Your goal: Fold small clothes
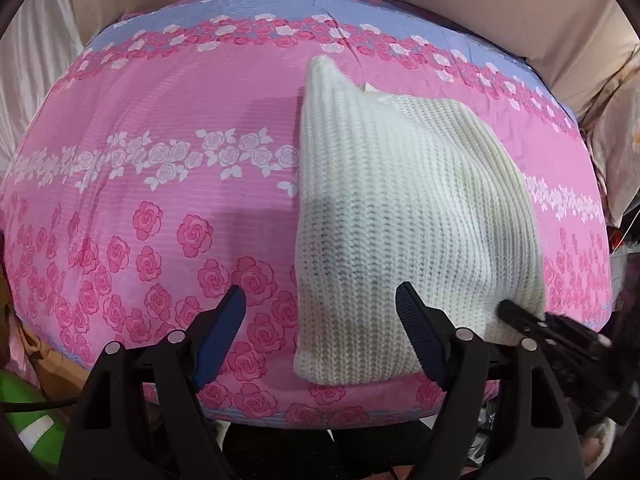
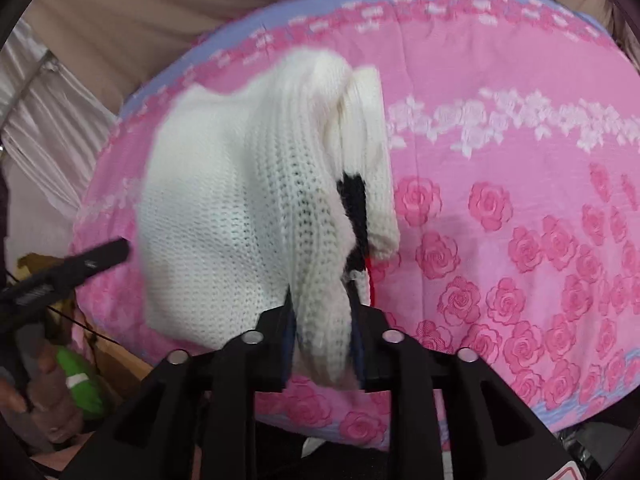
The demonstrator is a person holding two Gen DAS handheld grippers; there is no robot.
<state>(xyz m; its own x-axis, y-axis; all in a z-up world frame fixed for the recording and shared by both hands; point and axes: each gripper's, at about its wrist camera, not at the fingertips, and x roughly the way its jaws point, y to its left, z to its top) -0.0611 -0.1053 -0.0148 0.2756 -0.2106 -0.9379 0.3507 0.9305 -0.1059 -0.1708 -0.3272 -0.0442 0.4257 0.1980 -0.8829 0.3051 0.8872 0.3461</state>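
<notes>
Right tongs [image 2: 322, 336] pinch the white sweater's [image 1: 400, 216] edge; left tongs [image 1: 320, 312] gape nearby.

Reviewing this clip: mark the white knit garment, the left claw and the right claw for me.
white knit garment [image 1: 400, 208]: left wrist view, middle of the knit panel.
left claw [image 1: 320, 308]: left wrist view, midway between its open fingertips.
right claw [image 2: 322, 304]: right wrist view, between fingertips clamping the knit.

Left gripper [image 1: 320, 300]: jaws spread wide, blue-padded fingers [image 1: 224, 332] apart, nothing between them, hovering low and angled forward. Right gripper [image 2: 322, 320]: jaws closed tight on white knit sweater [image 2: 240, 208], fabric bunched between fingers. Bare hand [image 2: 48, 396] grips left handle.
</notes>
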